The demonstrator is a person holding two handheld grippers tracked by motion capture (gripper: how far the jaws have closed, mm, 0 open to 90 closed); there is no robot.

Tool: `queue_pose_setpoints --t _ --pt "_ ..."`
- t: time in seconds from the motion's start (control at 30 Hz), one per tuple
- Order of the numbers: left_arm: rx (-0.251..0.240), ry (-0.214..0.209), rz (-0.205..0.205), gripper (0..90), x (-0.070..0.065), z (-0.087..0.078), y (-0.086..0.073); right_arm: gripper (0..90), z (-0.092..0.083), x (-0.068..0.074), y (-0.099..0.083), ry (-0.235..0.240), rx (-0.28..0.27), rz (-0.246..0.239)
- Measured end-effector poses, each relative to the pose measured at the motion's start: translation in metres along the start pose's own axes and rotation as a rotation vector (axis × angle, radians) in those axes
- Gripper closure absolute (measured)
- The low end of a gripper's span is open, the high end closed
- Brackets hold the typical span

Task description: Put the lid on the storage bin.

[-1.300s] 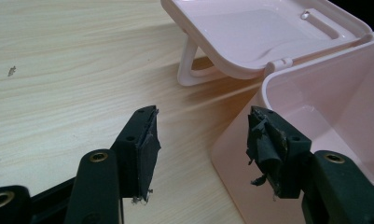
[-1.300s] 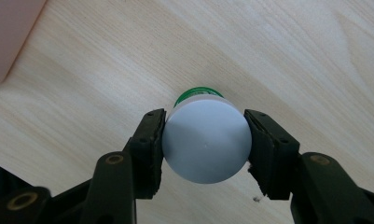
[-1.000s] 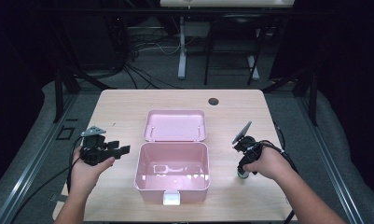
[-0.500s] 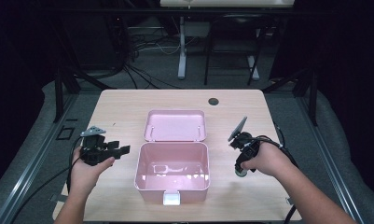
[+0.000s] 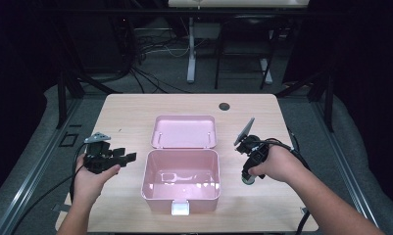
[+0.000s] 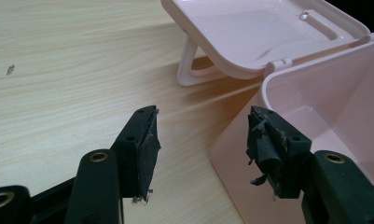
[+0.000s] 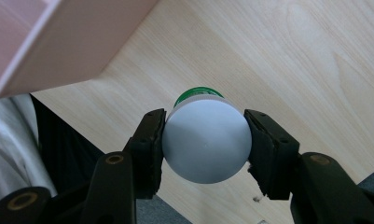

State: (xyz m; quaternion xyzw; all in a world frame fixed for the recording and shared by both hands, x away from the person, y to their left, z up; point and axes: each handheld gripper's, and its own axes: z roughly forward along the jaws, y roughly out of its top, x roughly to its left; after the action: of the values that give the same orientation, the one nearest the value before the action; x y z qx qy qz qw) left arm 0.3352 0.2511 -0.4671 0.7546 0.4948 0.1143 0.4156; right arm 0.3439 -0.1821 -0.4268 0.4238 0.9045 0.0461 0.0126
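A pink plastic box (image 5: 146,177) stands open in the middle of the table, its lid (image 5: 184,131) lying flat behind it. My right gripper (image 5: 247,177) points down, just right of the box. It is shut on a small round jar (image 7: 205,140) with a white cap and a green body, the pads (image 7: 149,140) pressing on both sides of the cap. My left gripper (image 5: 128,156) hovers left of the box, open, with nothing between its fingers (image 6: 140,149). In the left gripper view the box wall (image 6: 236,163) lies just ahead, to the right.
The light wooden table (image 5: 130,112) has a dark round hole (image 5: 224,106) near its far edge. A white latch (image 5: 180,208) sits on the box's front. Cables trail from both grippers off the table's sides. Dark floor and stands surround the table.
My right hand has risen and shifted slightly left toward the box, carrying the jar. The left gripper and the box have stayed where they were.
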Motion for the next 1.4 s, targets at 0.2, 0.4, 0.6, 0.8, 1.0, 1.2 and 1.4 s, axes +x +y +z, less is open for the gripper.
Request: queue_pose_setpoints --t 0.2,0.4,0.6,0.8,1.0,1.2,1.4 --pt "-0.002 -0.001 -0.001 43.5 0.0 0.0 0.0 50.1 -0.008 0.005 0.005 0.0 -0.006 -0.01" --pt "-0.002 -0.001 -0.002 43.5 0.001 0.0 0.0 50.1 -0.019 0.008 0.009 -0.006 -0.009 -0.02" --pt "0.002 -0.004 -0.001 43.4 0.001 0.0 0.0 50.1 -0.028 0.012 0.015 -0.006 -0.011 -0.031" --pt "0.001 -0.004 -0.004 43.5 0.001 0.0 0.0 50.1 -0.036 0.017 0.021 -0.01 -0.016 -0.048" --pt "0.008 -0.005 -0.002 43.5 0.002 0.0 0.0 50.1 -0.041 0.025 0.028 -0.01 -0.031 -0.071" --pt "0.003 -0.003 -0.007 43.4 0.002 0.0 -0.001 50.1 -0.046 0.035 0.037 -0.01 -0.032 -0.106" --pt "0.0 -0.002 -0.005 43.4 0.002 0.0 0.0 50.1 -0.046 0.045 0.046 -0.007 -0.04 -0.146"
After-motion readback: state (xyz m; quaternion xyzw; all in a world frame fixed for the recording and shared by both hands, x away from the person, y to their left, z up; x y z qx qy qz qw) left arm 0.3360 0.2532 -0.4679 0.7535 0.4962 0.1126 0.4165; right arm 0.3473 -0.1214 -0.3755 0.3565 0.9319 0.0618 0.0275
